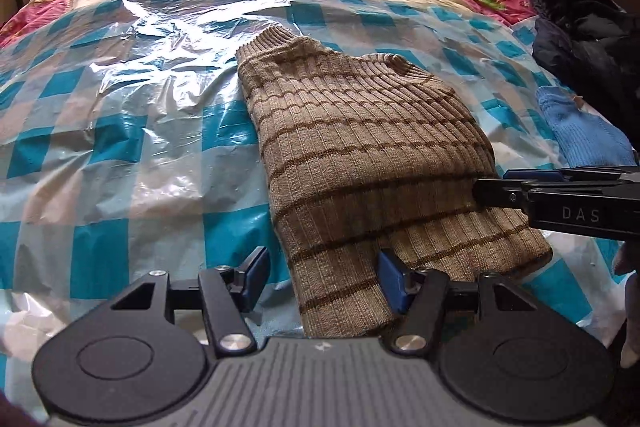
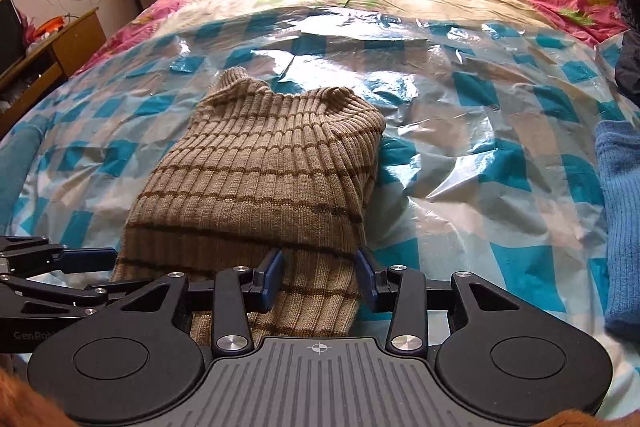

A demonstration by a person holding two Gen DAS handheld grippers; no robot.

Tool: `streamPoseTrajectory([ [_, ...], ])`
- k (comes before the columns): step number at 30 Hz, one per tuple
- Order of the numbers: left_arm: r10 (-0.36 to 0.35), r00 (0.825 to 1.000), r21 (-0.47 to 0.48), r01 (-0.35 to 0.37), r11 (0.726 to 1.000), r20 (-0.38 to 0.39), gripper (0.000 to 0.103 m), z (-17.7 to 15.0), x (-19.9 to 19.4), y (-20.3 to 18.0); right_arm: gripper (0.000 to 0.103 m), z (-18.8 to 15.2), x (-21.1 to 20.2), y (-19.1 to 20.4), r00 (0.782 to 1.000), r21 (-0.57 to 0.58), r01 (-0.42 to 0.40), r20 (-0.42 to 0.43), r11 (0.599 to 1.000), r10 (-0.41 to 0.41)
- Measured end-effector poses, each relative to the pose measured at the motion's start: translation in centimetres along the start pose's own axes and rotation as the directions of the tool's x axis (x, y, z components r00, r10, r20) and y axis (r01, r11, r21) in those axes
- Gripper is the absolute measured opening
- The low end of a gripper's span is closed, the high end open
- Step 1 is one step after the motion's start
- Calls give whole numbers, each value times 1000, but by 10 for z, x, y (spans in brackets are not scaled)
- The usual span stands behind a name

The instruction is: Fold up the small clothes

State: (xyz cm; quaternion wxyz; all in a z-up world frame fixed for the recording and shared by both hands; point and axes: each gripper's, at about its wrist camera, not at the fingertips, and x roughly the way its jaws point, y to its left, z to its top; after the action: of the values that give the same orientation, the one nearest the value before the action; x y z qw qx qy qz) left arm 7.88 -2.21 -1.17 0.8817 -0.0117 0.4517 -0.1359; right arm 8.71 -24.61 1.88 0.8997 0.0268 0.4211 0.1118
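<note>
- The left gripper (image 1: 322,279) sits at the near hem of the striped brown sweater (image 1: 360,155), jaws spread wide; the knit lies between the blue pads (image 1: 390,281) but nothing is pinched.
- The right gripper (image 2: 320,277) is likewise released, its fingers straddling a narrow near strip of the same sweater (image 2: 260,179), which passes between them unclamped.
- The sweater lies lengthwise on the checked plastic sheet (image 1: 120,155), collar at the far end, sides already turned in; it looks partly folded.
- To do the next fold well, I judge each gripper should close on the full thickness of the near edge, at either corner, then lift together and carry the hem toward the collar, keeping the edge level so the layers do not slide apart.
- The plastic sheet is slick and crinkled, so the knit may slip or drag it along.
- Right of the sweater lies a blue knit garment (image 2: 620,211), and beyond that a dark jacket (image 1: 580,39); both are clear of the fold path.
- Left of the sweater the sheet is bare.
</note>
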Motion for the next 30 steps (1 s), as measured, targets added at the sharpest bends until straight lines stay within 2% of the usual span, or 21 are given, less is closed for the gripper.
streamPoseTrajectory([
  [4, 5, 1000, -3, -5, 1000, -3, 63, -6, -2, 0, 40, -16, -19, 5, 1000, 15, -19, 11, 1000, 19],
  [7, 17, 1000, -2, -17, 1000, -23, 63, -12, 0, -1, 40, -28, -8, 9, 999, 12, 24, -44, 1000, -23],
  [9, 19, 999, 1, -19, 1000, -25, 64, -15, -1, -2, 40, -33, -2, 5, 997, 63, 27, -71, 998, -22],
  [14, 8, 1000, -16, -9, 1000, -23, 64, -19, -3, -1, 41, -34, -15, 12, 1000, 71, 19, -25, 997, -17],
  [15, 8, 1000, -20, -8, 1000, -24, 64, -20, -3, -1, 45, -35, -15, 13, 999, 63, 20, -27, 998, -18],
  [18, 2, 1000, -26, -3, 1000, -30, 64, -21, -2, -1, 46, -40, -12, 16, 998, 48, 50, -45, 998, -48],
  [22, -2, 999, -30, 0, 1000, -35, 64, -24, -3, -2, 46, -44, -19, 19, 999, 56, 48, -29, 997, -46],
  [27, -2, 999, -32, 1, 999, -43, 65, -27, -3, -4, 46, -50, -22, 28, 997, 7, 73, -27, 997, -73],
  [30, -3, 999, -28, 1, 1000, -48, 67, -29, -5, -6, 46, -51, -22, 27, 997, 25, 73, -35, 997, -72],
])
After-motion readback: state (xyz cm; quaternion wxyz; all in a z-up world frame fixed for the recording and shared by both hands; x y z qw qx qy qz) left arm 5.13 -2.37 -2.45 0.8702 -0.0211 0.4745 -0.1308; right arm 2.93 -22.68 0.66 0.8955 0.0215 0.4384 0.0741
